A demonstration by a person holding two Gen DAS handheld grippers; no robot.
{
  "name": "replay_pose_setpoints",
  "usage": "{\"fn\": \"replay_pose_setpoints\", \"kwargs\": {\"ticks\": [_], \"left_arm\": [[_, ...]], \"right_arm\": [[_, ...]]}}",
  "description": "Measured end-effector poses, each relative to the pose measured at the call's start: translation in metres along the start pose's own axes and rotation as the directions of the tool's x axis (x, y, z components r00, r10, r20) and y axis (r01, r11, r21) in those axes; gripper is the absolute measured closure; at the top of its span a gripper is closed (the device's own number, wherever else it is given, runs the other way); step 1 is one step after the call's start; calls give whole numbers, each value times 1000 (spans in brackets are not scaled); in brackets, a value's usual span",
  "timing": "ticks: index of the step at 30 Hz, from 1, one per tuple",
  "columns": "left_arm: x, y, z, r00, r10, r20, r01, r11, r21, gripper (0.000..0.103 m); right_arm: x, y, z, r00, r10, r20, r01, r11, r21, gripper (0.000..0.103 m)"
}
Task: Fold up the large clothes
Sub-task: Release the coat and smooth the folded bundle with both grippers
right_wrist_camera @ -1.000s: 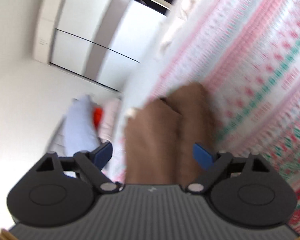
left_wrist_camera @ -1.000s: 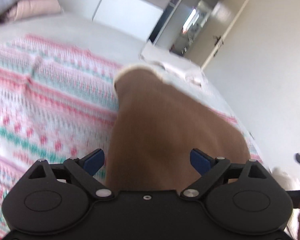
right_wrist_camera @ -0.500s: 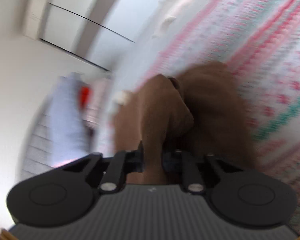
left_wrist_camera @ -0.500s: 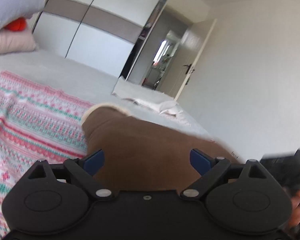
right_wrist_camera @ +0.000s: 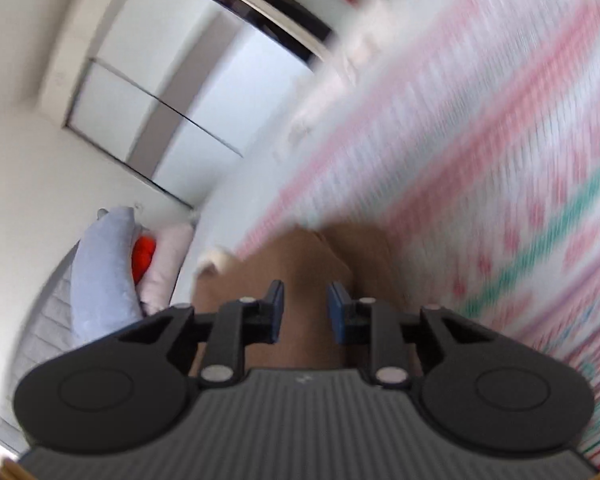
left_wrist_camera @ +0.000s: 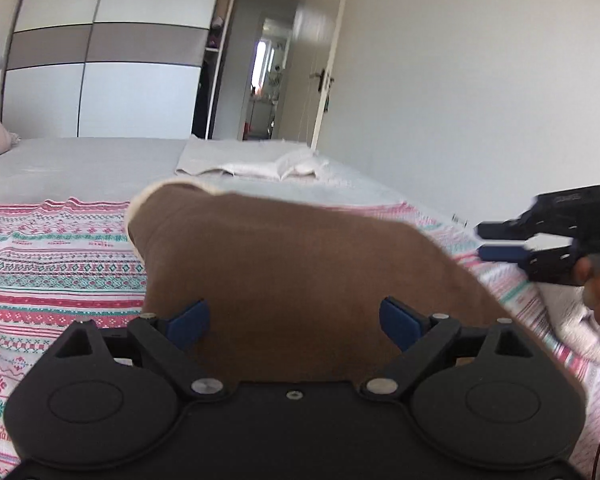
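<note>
Left wrist view shows the brown garment (left_wrist_camera: 296, 268) draped in a broad hump right in front of the left gripper (left_wrist_camera: 294, 318), whose jaws stand spread wide with the cloth lying between and beyond them, not pinched. The garment rests on a striped pink-and-green blanket (left_wrist_camera: 48, 264) that covers the bed (left_wrist_camera: 92, 160), and a pale lining or cuff (left_wrist_camera: 138, 204) shows at its far left corner. Further back on the bed lies a crumpled white cloth (left_wrist_camera: 260, 166). At the right edge of this view the right gripper (left_wrist_camera: 504, 242) appears side-on with only a narrow gap between its blue fingers, clear of the garment's edge.

The right wrist view is heavily blurred. There the right gripper's (right_wrist_camera: 306, 312) jaws are drawn close together with brown fabric seen between them, but whether they actually pinch it I cannot tell. Pillows (right_wrist_camera: 104, 264) lie stacked against the wall.

As a judgement, the fold is at an early or middle stage: the garment looks bunched and doubled rather than laid flat in a neat rectangle. What seems left is to take hold of an edge, carry it over, smooth the layers and square the result on the blanket.
</note>
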State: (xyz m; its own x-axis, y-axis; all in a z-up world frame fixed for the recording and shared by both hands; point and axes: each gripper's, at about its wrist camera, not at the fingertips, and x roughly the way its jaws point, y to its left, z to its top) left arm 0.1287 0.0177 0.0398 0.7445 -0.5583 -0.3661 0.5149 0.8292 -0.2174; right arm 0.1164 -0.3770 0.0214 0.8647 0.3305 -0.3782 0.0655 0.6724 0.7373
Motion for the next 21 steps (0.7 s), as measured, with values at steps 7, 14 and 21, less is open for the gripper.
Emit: {"fn": "replay_pose_setpoints", "kwargs": {"ticks": [7, 14, 21], "left_arm": [[-12, -22, -8, 990, -143, 11, 143, 989, 37, 12], [-20, -35, -42, 986, -144, -87, 158, 969, 188, 13], [-49, -38, -49, 993, -102, -66, 116, 957, 265, 11]], "right_arm": [[-7, 85, -78, 988, -114, 107, 150, 883, -444, 62], [19, 51, -111, 946, -316, 68, 304, 797, -522, 81], [-27, 34, -109, 918, -376, 128, 389, 785, -483, 73]]}}
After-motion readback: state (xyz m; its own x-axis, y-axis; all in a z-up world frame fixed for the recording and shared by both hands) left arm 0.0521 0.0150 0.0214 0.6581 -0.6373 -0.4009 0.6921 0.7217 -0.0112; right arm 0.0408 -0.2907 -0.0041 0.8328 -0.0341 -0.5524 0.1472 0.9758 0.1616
